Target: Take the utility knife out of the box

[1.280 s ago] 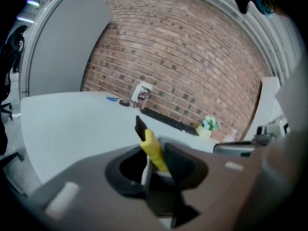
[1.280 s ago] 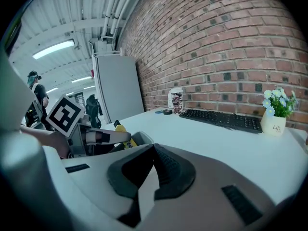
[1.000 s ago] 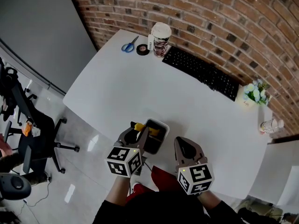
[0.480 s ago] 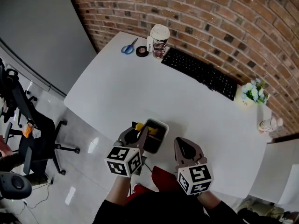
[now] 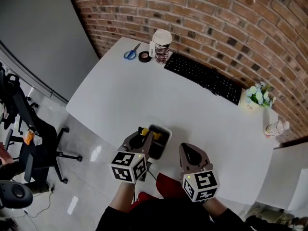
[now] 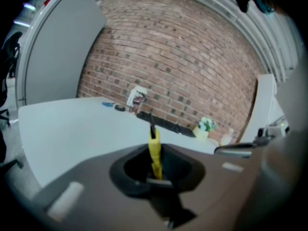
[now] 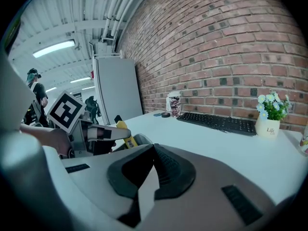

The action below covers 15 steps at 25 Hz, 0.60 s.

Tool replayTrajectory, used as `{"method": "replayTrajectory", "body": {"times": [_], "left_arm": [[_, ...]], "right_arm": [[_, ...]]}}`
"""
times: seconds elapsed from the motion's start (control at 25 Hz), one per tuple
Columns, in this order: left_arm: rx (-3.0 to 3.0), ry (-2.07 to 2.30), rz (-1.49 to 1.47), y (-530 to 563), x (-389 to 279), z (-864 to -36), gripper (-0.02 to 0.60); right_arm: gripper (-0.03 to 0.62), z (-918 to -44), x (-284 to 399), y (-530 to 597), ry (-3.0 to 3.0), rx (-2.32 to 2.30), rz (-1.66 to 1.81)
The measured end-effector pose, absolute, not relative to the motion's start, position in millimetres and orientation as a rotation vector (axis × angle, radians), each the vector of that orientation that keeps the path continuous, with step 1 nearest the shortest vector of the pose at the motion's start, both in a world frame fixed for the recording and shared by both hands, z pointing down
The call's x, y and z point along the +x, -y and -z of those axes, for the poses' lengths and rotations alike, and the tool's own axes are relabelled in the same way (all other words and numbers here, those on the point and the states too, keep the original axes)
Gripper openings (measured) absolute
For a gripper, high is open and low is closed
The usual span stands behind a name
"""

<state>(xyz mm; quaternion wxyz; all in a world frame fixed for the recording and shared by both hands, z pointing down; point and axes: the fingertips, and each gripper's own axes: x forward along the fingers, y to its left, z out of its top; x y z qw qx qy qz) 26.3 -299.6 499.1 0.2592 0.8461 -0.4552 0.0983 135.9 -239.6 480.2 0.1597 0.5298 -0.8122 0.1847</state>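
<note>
Utility knife point(image 5: 143, 131), yellow body w/ dark tip, stands tilted at the left edge of the dark box point(image 5: 167, 128), near edge of the white worktop point(image 5: 125, 95). Left tool point(image 5: 144, 136) sits on it: jaws closing, gap narrow, knife upright between them, no space visible either side in the left gripper view. Right tool point(image 5: 189, 150), just right of the box, has jaws together w/ nothing between. Each tool carries a cube of black-and-white square markers. Dark print on the knife body too small to read.

Far side, along the brick wall: blue-handled scissors point(image 5: 130, 53), black tape roll point(image 5: 144, 57), lidded cup point(image 5: 162, 44) w/ patterned wrap, text not legible, then a black keyboard point(image 5: 204, 76). Far right, a small pot of flowers point(image 5: 256, 96); its front reads "Life" in the right gripper view. Clear bottle point(image 5: 275, 128) lies near the right edge.
</note>
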Motion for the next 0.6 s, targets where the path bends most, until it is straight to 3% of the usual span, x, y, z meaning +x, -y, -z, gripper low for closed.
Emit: {"method": "replayTrajectory", "body": {"times": [0.6], "left_arm": [[2.289, 1.286, -0.234, 295.9, 26.1, -485.9, 0.060]], "right_arm": [[0.008, -472.8, 140.2, 245.9, 2.350, 1.503, -0.515]]}}
